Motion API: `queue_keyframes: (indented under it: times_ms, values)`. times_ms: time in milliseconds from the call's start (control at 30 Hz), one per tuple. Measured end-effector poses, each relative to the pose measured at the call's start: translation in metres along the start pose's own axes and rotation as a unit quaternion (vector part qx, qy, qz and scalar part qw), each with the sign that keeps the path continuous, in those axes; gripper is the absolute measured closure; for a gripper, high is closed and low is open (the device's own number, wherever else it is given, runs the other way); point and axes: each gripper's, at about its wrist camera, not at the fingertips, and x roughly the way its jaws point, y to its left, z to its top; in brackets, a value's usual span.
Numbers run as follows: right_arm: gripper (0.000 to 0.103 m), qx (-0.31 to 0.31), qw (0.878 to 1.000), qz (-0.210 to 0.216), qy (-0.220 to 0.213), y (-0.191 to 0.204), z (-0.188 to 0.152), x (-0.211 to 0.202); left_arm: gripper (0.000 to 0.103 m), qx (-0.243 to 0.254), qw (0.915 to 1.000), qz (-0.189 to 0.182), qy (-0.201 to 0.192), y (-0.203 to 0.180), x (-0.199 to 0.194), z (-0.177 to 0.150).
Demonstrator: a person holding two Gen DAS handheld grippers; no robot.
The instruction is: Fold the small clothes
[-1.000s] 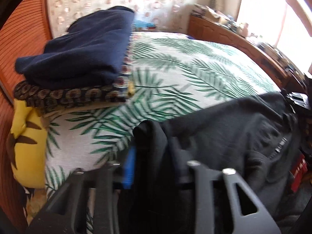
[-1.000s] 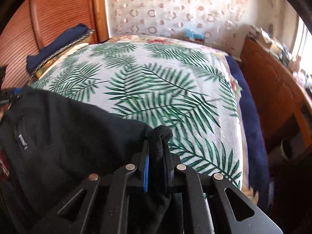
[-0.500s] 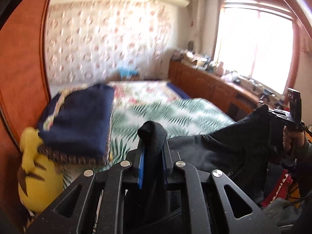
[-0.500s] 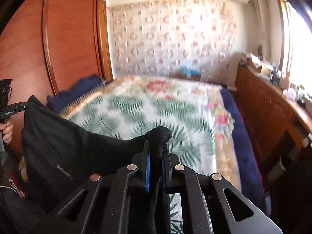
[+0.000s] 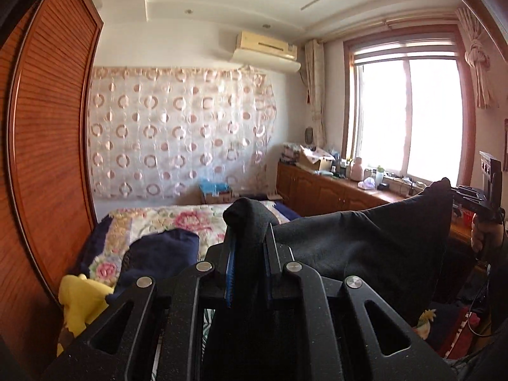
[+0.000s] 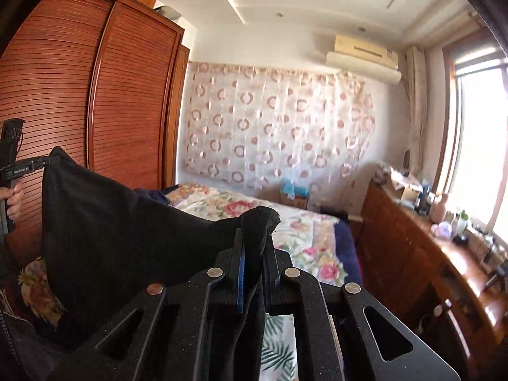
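A black garment (image 5: 365, 244) hangs stretched between my two grippers, lifted high above the bed. My left gripper (image 5: 249, 247) is shut on one bunched corner of it. My right gripper (image 6: 254, 247) is shut on the other corner; the cloth (image 6: 120, 222) sags away to the left. Each view shows the other gripper at the far end of the garment, the right one (image 5: 476, 200) and the left one (image 6: 22, 168). The bed (image 6: 304, 235) with its floral and palm-leaf cover lies below.
A pile of folded dark clothes (image 5: 162, 250) and a yellow plush toy (image 5: 82, 298) sit at the bed's left side. A wooden wardrobe (image 6: 95, 111) stands on the left. A cluttered wooden cabinet (image 6: 428, 247) runs under the window on the right.
Both grippers have risen and tilted up with the black garment, lifting it off the bed. The views now show wall and ceiling instead of the bedcover.
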Motion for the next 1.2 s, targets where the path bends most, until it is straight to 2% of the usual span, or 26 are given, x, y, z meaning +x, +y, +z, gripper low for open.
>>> queue_keyframes:
  times_ms: [100, 300, 433, 500, 567, 800, 900, 1033, 1200]
  values:
    - [0.095, -0.010, 1.000, 0.000, -0.013, 0.003, 0.016, -0.016, 0.088, 0.005, 0.9998, 0.000, -0.020, -0.001, -0.009, 0.012]
    - [0.095, -0.007, 0.999, -0.011, -0.047, 0.000, 0.025, -0.030, 0.088, 0.017, 0.9977, 0.001, -0.066, -0.006, -0.037, 0.032]
    - [0.095, -0.010, 0.998, -0.018, -0.060, 0.005, 0.006, -0.020, 0.088, 0.016, 0.9970, 0.005, -0.076, 0.000, -0.036, 0.040]
    - [0.095, -0.018, 0.998, -0.029, -0.057, 0.011, 0.003, -0.003, 0.088, 0.025, 0.9966, 0.018, -0.076, 0.003, -0.020, 0.040]
    - [0.095, -0.027, 0.998, -0.044, -0.039, 0.014, -0.006, 0.023, 0.088, 0.033, 0.9967, 0.028, -0.069, 0.006, -0.001, 0.037]
    - [0.095, -0.003, 0.998, -0.046, 0.046, -0.002, -0.031, 0.155, 0.088, 0.007, 0.9985, 0.054, 0.001, 0.041, 0.112, 0.008]
    - [0.095, 0.000, 0.996, -0.049, 0.079, -0.005, -0.047, 0.212, 0.088, -0.005, 0.9975, 0.062, 0.035, 0.054, 0.159, -0.009]
    - [0.095, 0.004, 0.991, -0.054, 0.126, -0.004, -0.075, 0.292, 0.088, 0.003, 0.9935, 0.081, 0.081, 0.063, 0.219, -0.036]
    - [0.095, 0.036, 0.985, -0.060, 0.160, 0.004, -0.103, 0.368, 0.088, -0.004, 0.9899, 0.084, 0.114, 0.064, 0.263, -0.057]
